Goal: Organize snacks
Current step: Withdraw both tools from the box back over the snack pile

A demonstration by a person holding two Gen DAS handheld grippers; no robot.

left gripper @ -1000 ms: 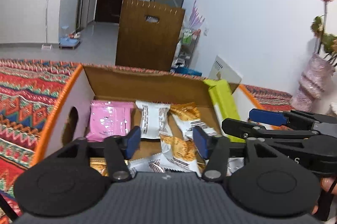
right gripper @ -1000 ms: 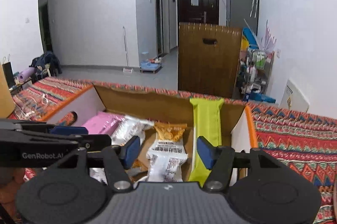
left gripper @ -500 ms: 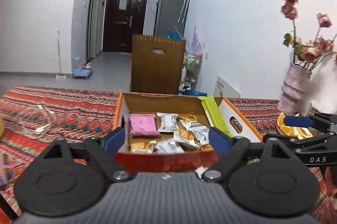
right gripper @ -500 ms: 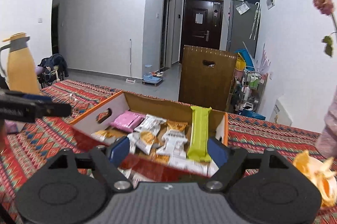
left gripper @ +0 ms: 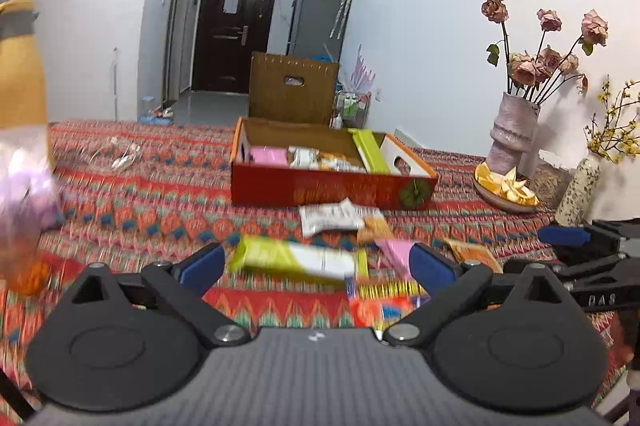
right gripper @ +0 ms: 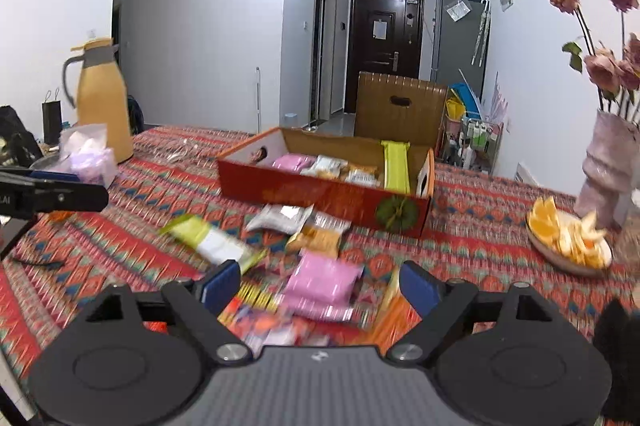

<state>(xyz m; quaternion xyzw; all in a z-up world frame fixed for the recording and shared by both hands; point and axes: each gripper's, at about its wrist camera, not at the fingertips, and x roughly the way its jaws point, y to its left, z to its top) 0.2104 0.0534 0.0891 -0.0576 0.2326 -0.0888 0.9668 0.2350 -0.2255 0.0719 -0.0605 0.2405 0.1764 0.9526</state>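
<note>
Through the left wrist camera, my left gripper (left gripper: 316,268) has its jaws spreading wide with nothing pressed between the pads. A yellow-green packet (left gripper: 294,260) lies flat on the desk (left gripper: 160,206) just ahead of them, seen between the fingertips but apparently untouched. Beyond it lie a white packet (left gripper: 330,218) and a pink packet (left gripper: 394,252) ahead to the right, and farther on the red box (left gripper: 332,188), already part filled. I judge the loose snacks sit near the box because they are next to go in. This view alone shows the vase with yellow sprigs (left gripper: 578,190) far right and my right gripper (left gripper: 568,236) beside me.

Through the right wrist camera, my right gripper (right gripper: 320,282) is also opening and empty, poised over the same pink packet (right gripper: 320,284), which lies flat just ahead between its fingers. Only here do I see the tan jug (right gripper: 102,98) whole, far left, and the long green bar (right gripper: 396,166) leaning against the box's right end wall, likely because it is too long to lie among the others. The plate of orange slices (right gripper: 568,238) sits well right.
</note>
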